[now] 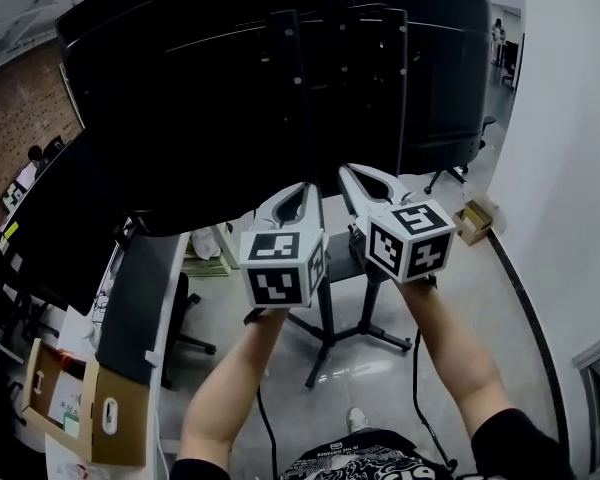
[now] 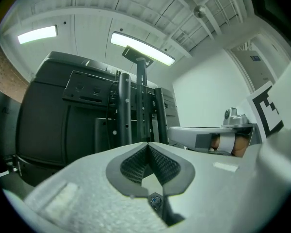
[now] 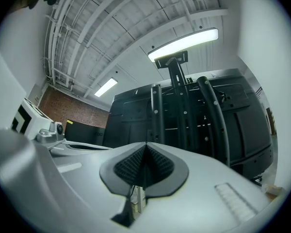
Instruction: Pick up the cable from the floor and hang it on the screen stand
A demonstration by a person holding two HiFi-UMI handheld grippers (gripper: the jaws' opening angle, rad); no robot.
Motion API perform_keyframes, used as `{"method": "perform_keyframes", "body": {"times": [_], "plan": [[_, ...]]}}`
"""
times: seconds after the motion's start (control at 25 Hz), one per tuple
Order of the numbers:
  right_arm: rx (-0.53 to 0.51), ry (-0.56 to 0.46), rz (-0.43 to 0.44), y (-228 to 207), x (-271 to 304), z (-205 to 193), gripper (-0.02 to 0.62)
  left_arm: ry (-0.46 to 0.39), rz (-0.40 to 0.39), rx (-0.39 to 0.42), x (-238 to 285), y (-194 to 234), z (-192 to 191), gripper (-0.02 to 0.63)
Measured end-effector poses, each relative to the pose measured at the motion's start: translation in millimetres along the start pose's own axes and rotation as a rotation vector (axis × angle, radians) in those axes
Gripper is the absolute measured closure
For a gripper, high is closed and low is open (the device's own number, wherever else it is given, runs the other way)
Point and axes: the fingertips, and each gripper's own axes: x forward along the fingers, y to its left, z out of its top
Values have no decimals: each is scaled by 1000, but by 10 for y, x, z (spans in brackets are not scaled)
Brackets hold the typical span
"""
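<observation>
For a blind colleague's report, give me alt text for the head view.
The left gripper and right gripper, both shut and empty, point side by side at the back of a black screen on its stand.

Your left gripper (image 1: 302, 196) & right gripper (image 1: 352, 176) sit side by side, apart, in front of the black metal screen stand (image 1: 328, 313). The big black screen (image 1: 210, 88) is mounted on it, behind. Long dark desk (image 1: 140, 308) is to your left, w/ open brown cardboard box (image 1: 100, 418) nearer you. Small tan cardboard box (image 1: 472, 220) is on the floor at right, by the white wall (image 1: 570, 148).
</observation>
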Motion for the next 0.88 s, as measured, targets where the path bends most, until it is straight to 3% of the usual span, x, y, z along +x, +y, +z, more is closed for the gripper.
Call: {"method": "perform_keyframes", "body": {"times": [0.4, 0.88], "plan": [[-16, 60, -13, 481, -376, -402, 592, 25, 4, -8, -527, -204, -318, 607], [-25, 81, -14, 695, -608, -494, 592, 53, -5, -39, -779, -336, -469, 607]]}}
